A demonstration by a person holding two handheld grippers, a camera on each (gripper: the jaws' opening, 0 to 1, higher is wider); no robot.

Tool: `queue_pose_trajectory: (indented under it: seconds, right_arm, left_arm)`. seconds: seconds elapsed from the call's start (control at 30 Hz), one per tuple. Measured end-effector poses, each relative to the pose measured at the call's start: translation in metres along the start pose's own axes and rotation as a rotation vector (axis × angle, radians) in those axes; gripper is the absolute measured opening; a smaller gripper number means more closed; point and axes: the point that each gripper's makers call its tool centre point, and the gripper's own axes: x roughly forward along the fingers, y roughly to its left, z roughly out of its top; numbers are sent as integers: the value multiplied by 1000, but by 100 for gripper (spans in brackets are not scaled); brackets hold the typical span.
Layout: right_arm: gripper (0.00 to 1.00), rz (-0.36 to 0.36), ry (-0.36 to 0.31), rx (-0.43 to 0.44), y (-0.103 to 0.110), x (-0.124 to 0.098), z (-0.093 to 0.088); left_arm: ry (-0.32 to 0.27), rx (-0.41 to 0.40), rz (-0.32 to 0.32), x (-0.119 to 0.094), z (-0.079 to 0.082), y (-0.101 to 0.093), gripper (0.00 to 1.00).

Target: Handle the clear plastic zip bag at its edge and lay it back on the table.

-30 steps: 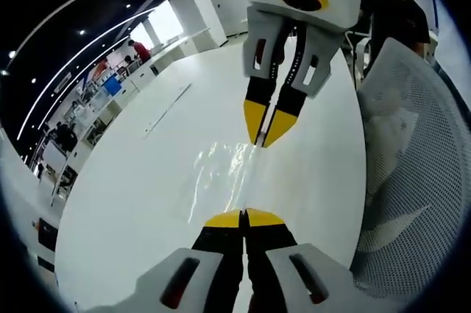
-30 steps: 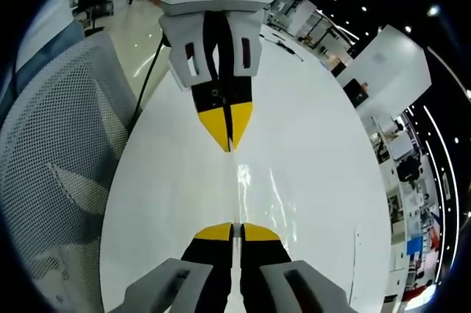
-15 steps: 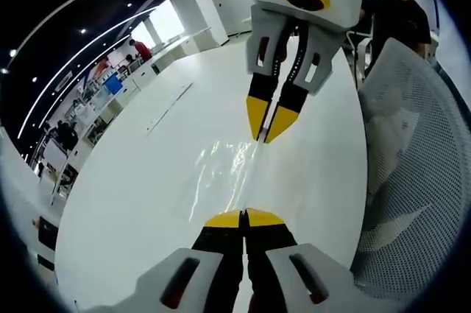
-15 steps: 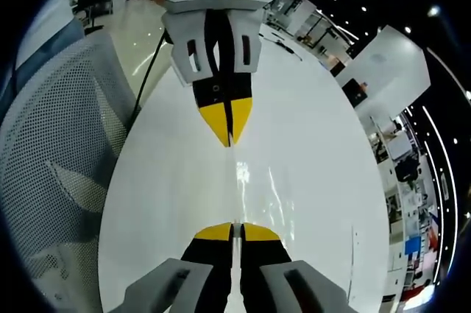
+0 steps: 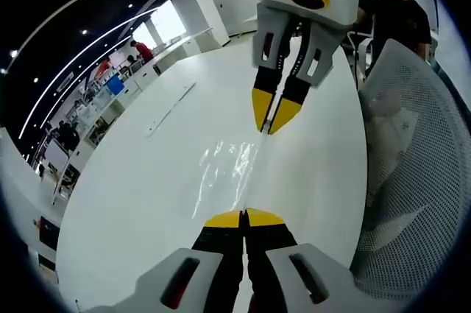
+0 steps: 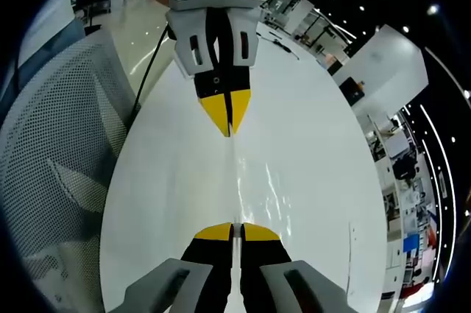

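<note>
You have the clear zip bag (image 5: 237, 169) stretched between both grippers over the white table (image 5: 132, 202), each pinching an opposite end of one edge so the film hangs taut and flat. The left gripper (image 5: 243, 218) is clamped on the near end; the right gripper (image 5: 270, 126) bites the far end. Whether the bag's lower side already touches the table is hard to judge. A mesh chair (image 5: 419, 143) stands to the right.
</note>
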Motion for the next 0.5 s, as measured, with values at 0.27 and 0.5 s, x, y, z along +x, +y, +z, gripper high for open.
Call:
queue_pose_trajectory:
  seconds: [0.27, 0.5]
  right_arm:
    - [0, -3, 12, 7, -1, -2, -7]
    - [0, -3, 17, 11, 1, -2, -10]
  left_arm:
    - [6, 1, -2, -1, -1, -1, 0]
    - [8, 1, -4, -2, -3, -2, 0]
